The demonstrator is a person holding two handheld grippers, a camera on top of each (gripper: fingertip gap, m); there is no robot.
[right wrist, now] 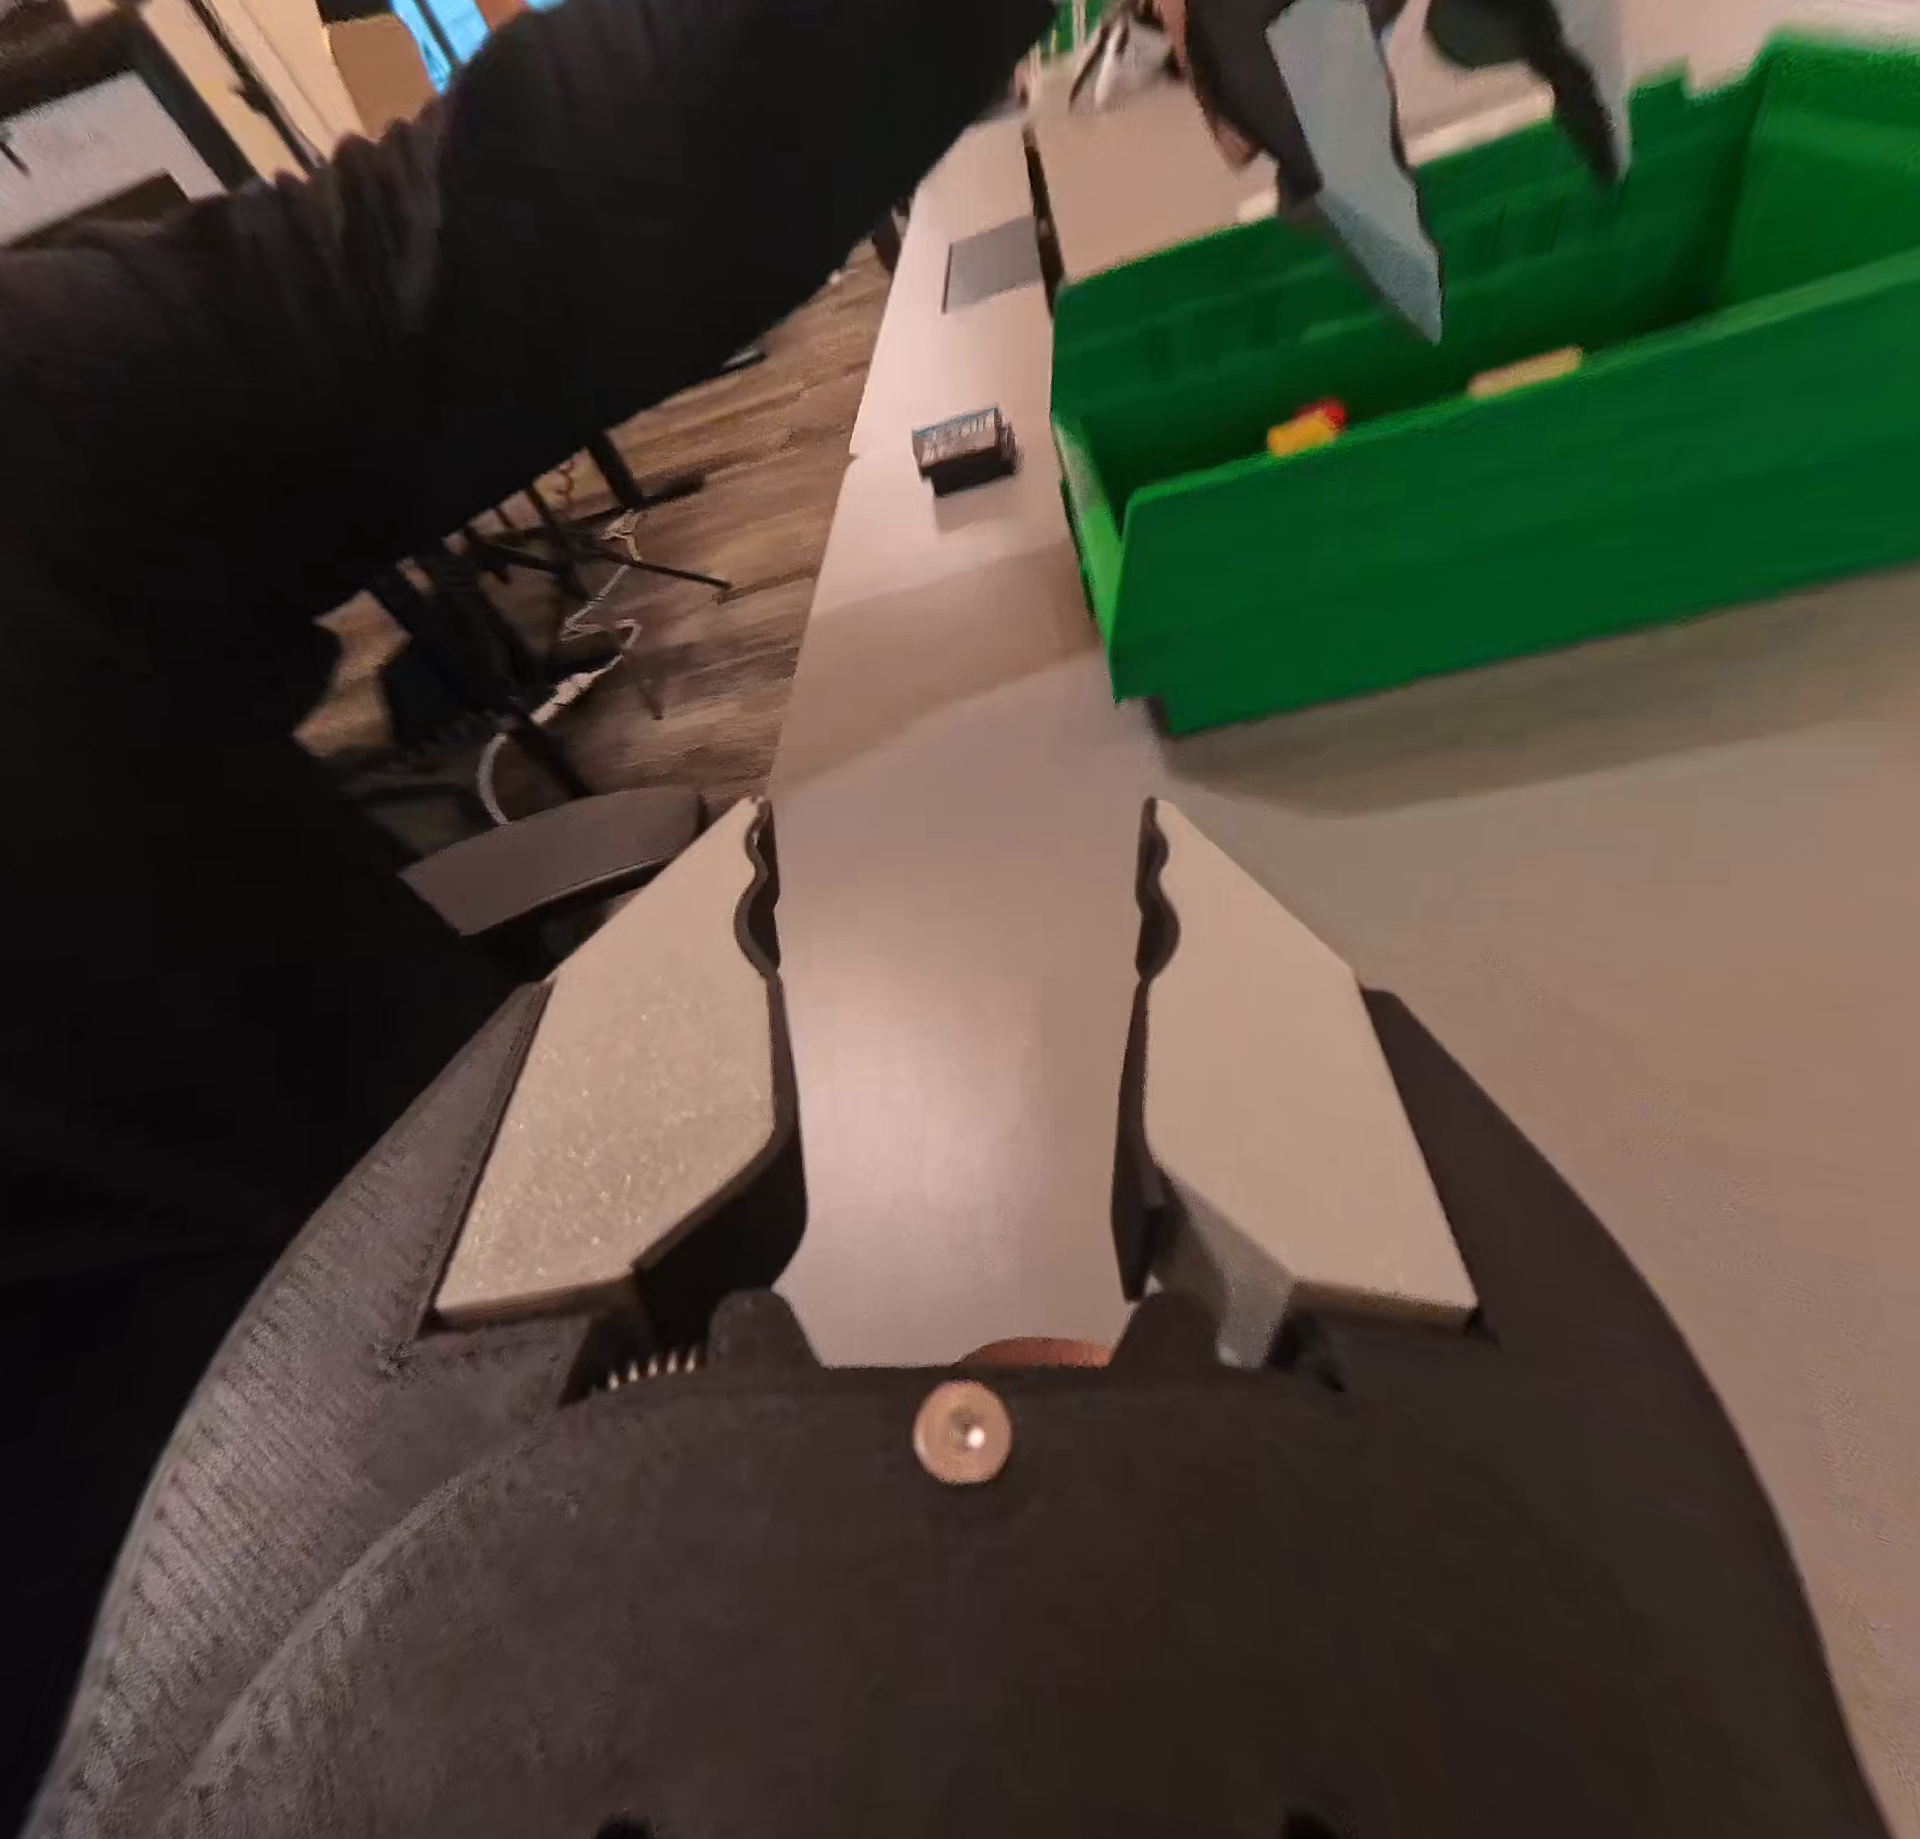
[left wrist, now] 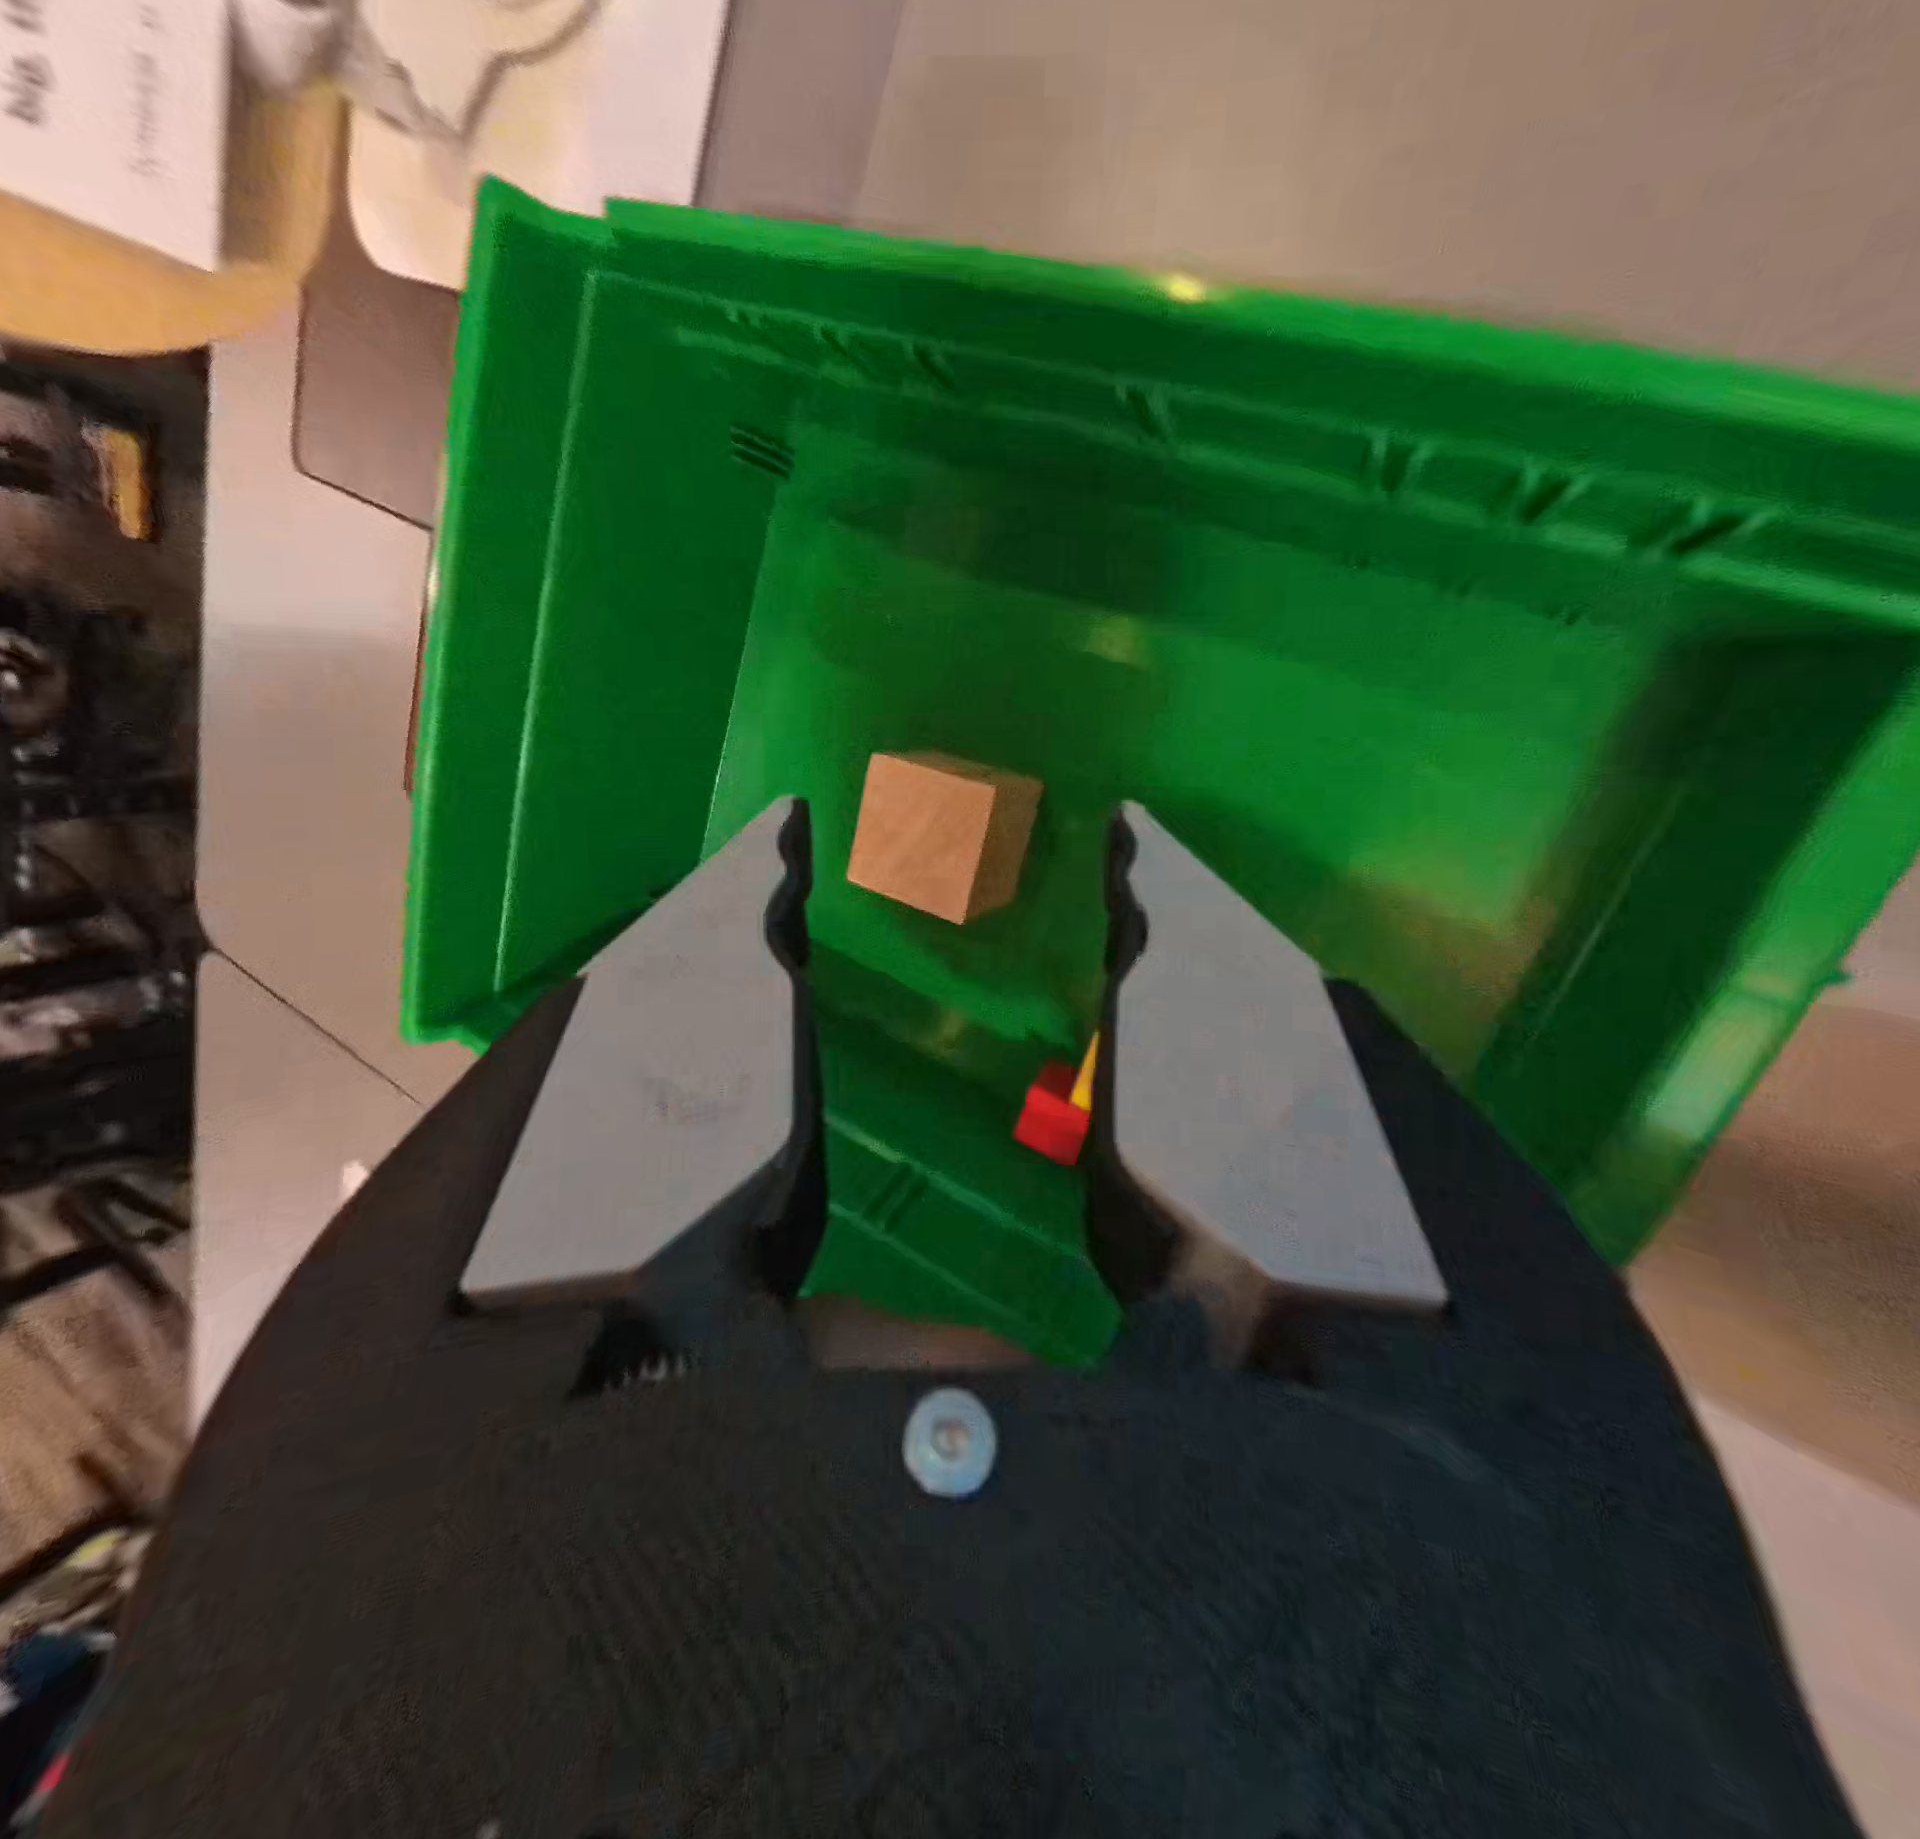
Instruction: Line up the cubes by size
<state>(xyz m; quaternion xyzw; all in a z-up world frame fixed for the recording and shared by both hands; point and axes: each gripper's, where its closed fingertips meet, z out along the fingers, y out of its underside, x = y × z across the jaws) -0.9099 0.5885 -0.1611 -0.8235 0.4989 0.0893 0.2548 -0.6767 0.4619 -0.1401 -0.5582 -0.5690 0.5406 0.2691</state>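
Left wrist view: looks steeply down into a green bin (left wrist: 1351,750), blurred by motion. Left gripper (left wrist: 956,823) hangs over the bin with jaws apart and nothing between them. Wooden cube (left wrist: 940,833), the largest seen, sits on the bin floor framed by the fingertips, slightly toward the 11 o'clock side of the gap. Small red cube (left wrist: 1051,1119) lies lower, at about 5 o'clock from the wooden one, touching or just beside a yellow piece (left wrist: 1086,1072) mostly hidden behind the right finger. Cardboard box (left wrist: 156,262) at 10 o'clock, outside the bin.

Right wrist view: right gripper (right wrist: 956,823) held above bare grey table (right wrist: 1507,1062), jaws apart, empty. Green bin (right wrist: 1403,563) at 1 o'clock, well apart from the fingertips. Inside, red and yellow cubes (right wrist: 1307,426) close together, a pale block (right wrist: 1527,372) farther back. Left gripper (right wrist: 1351,189) poised over the bin at 12 to 1 o'clock, carried on a dark sleeve (right wrist: 520,231) crossing from 9 o'clock. Small dark box (right wrist: 964,444) on the table at 12 o'clock.

Judged stage: fetching the first cube, none lined up yet. Likely risks: wooden cube turned at an angle to the jaws, so a skewed closing could twist or squirt it away; a fast descent could strike the bin wall; small cubes lying together could be nudged or pinched as a pair.
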